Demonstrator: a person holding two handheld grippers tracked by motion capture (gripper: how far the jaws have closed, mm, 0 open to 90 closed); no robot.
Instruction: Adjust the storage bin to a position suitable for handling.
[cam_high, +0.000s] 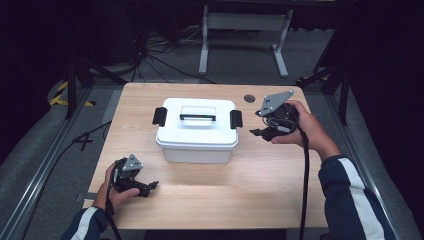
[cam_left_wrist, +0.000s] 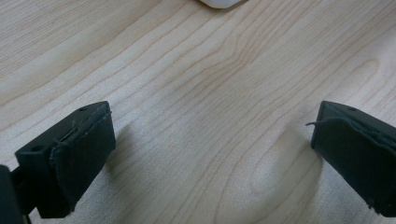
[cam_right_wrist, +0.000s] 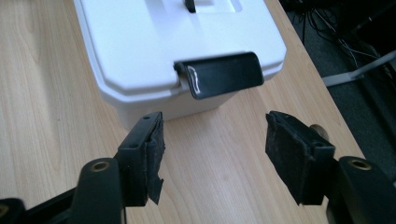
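White lidded box (cam_high: 196, 131) at the middle of the wooden surface (cam_high: 260, 185), upright, lid on. Black handle (cam_high: 198, 117) lying flat in a recess on the lid top. 2 black latches, 1 at each end: left latch (cam_high: 159, 116) and right latch (cam_high: 236, 119), both folded down against the box sides.

Left tongs (cam_high: 150, 186) near the front left corner of the surface, held in the left hand (cam_high: 114, 192), well apart from the box and pointing toward the right. Spread wide in the left gripper view (cam_left_wrist: 212, 149), pads empty, bare wood grain between them, a sliver of the box's white edge (cam_left_wrist: 219, 3) at the top of that view. Grey 3-cornered plate (cam_high: 132, 163) on top.

Right tongs (cam_high: 256, 132) just beside the box's right end, held in the right hand (cam_high: 302, 127), tips aimed at the right latch but apart from it. Spread open in the right gripper view (cam_right_wrist: 215, 140), nothing between the pads, the latch (cam_right_wrist: 219, 74) straight ahead and above the gap, a pale scuffed outline on its left part. Larger grey plate (cam_high: 275, 103) tilted up over the hand, black cable (cam_high: 304, 185) trailing down toward the front edge.

Small dark round grommet (cam_high: 249, 98) in the surface behind the right tongs. Dark sleeves with white stripes at the bottom corners. Grey floor, cables and a white frame beyond the far edge.
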